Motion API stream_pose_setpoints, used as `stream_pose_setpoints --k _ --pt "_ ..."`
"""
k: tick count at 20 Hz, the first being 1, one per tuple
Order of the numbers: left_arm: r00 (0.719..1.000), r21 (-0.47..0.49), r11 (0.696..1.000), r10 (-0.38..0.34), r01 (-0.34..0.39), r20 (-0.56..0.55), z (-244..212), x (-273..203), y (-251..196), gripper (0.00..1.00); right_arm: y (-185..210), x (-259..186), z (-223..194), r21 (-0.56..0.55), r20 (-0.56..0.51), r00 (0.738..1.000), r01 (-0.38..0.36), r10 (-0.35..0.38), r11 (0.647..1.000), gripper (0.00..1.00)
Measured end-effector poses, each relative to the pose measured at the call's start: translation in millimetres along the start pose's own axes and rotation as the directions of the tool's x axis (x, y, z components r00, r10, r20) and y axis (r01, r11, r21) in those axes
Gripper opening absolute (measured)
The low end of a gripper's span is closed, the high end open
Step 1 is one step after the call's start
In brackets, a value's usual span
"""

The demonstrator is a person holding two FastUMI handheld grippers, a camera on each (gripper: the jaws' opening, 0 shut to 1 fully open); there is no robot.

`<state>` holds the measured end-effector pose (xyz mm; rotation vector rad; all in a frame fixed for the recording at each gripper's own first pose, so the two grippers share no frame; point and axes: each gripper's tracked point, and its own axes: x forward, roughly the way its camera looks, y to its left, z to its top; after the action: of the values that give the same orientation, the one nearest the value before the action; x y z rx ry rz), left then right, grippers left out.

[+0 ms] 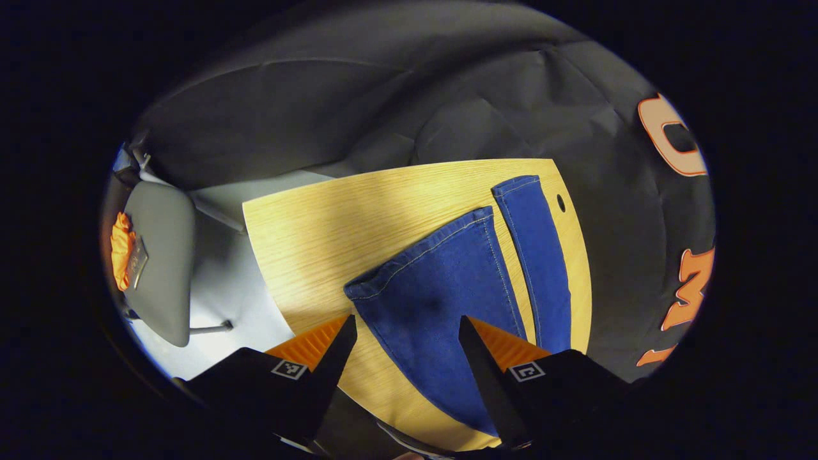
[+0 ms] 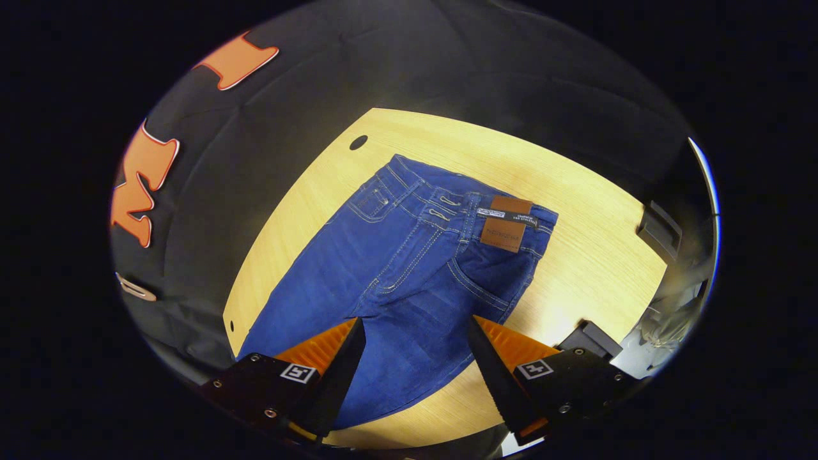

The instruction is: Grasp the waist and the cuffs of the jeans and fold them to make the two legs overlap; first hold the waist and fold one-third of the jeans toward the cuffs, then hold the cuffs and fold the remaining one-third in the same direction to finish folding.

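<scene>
Blue jeans lie flat on a light wooden table. In the left gripper view their two legs spread apart, with the near cuff and the far cuff pointing away. My left gripper hovers open above the near leg, holding nothing. In the right gripper view the waist with a brown patch lies at the far end of the jeans. My right gripper stands open above the seat and thigh area, empty.
A grey chair with an orange object on it stands off the table's left end in the left gripper view. Small dark objects sit at the table's right edge in the right gripper view. Black cloth walls surround the table.
</scene>
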<state>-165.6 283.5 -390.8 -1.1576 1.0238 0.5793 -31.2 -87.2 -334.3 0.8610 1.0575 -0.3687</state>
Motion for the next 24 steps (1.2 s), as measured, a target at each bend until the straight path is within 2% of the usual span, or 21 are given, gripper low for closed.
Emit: stream_pose_setpoints --k 3,7,8,10,11,13,14,16,19,22,24 --pt "0.994 -0.059 0.993 -0.106 0.105 -0.012 6.6 6.7 -7.8 0.96 0.9 2.4 -7.8 0.044 -0.006 1.0 0.003 -0.003 0.999 0.98" --pt "0.969 -0.188 0.952 -0.248 0.242 -0.011 20.2 23.6 -31.8 0.94 -4.5 5.1 -15.3 0.121 -0.007 1.0 0.014 -0.013 0.993 0.98" --pt "0.965 -0.203 0.945 -0.263 0.256 -0.008 23.1 27.9 -34.8 0.86 -4.6 6.6 -14.4 0.143 -0.004 1.0 0.007 -0.007 0.99 0.98" --pt "0.968 -0.197 0.949 -0.252 0.246 -0.003 20.5 35.3 -36.1 0.67 -10.3 8.0 -11.9 0.172 -0.019 1.0 0.0 0.003 0.985 0.98" --pt "0.974 -0.17 0.96 -0.227 0.223 -0.003 19.2 38.5 -34.2 0.61 -17.5 8.5 -8.4 0.172 -0.025 1.0 0.007 -0.003 0.985 0.98" --pt "0.991 -0.112 0.984 -0.137 0.137 0.009 17.3 43.4 -22.6 0.34 -32.0 6.0 8.6 0.175 -0.008 1.0 0.017 -0.016 0.984 0.98" --pt "0.993 -0.1 0.988 -0.113 0.116 0.035 20.2 43.8 -19.7 0.24 -39.8 7.5 20.4 0.181 0.009 1.0 0.017 -0.019 0.983 0.98" --pt "0.997 -0.009 0.998 -0.066 0.066 0.046 18.4 40.1 -24.1 0.04 -60.4 10.6 33.8 0.195 0.018 0.999 0.045 -0.049 0.98 0.98" --pt "0.996 0.083 0.995 -0.054 0.047 0.072 22.6 35.1 -37.9 0.04 -86.7 25.4 44.7 0.215 0.005 0.997 0.078 -0.081 0.973 0.98" --pt "0.995 0.118 0.991 -0.068 0.058 0.079 22.0 30.3 -51.6 0.04 -96.1 47.8 42.6 0.236 -0.05 0.994 0.105 -0.096 0.966 0.95" --pt "0.993 0.141 0.988 -0.083 0.07 0.083 22.5 25.5 -59.8 0.04 -96.7 54.4 51.0 0.255 -0.037 0.994 0.111 -0.105 0.961 0.9"
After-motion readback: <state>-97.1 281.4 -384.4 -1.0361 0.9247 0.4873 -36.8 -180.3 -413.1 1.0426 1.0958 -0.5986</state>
